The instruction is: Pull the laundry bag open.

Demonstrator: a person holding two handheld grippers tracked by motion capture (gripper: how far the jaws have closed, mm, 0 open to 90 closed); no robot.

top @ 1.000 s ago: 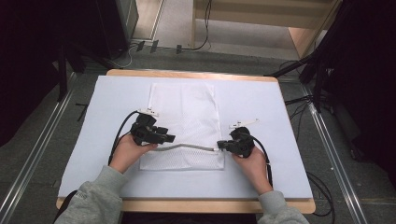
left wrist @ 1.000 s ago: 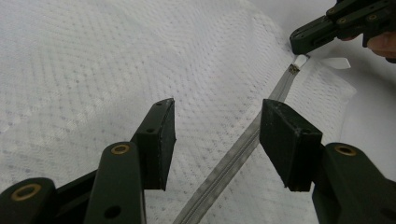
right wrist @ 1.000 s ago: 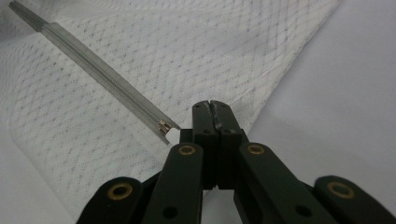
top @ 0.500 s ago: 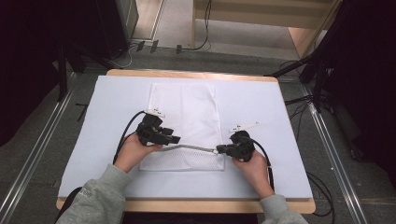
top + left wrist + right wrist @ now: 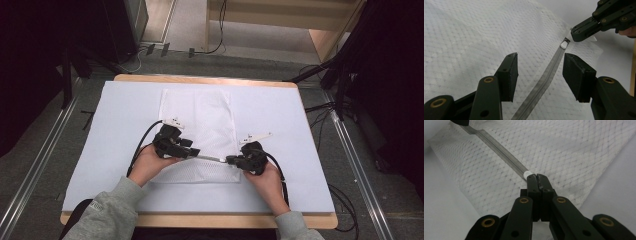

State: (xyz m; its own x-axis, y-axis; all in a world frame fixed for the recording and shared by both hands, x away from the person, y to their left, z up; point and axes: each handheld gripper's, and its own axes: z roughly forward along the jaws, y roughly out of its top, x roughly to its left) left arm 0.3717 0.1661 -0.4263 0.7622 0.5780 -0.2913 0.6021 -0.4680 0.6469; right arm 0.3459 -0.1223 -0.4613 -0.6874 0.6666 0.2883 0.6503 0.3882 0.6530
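A white mesh bag point(image 5: 197, 115) lies flat on the white table cover, with a grey zipper point(image 5: 210, 158) running across its near part. My left gripper point(image 5: 194, 153) is open. In the left gripper view its jaws point(image 5: 540, 72) straddle the zipper point(image 5: 544, 85) without touching it. My right gripper point(image 5: 231, 160) is shut on the white zipper pull point(image 5: 527, 173) at the zipper's right end; its fingertips point(image 5: 537, 177) are pressed together there. The right gripper point(image 5: 577, 35) and the white pull point(image 5: 563, 45) also show ahead in the left gripper view.
The white cover point(image 5: 125, 110) lies over a wooden table whose rim point(image 5: 200, 220) shows at the near edge. Cables point(image 5: 145, 140) trail from both grippers. Dark stands and floor cables surround the table.
The left gripper has edged to the right along the zipper. The right gripper has drifted a little toward the near edge, still holding the pull.
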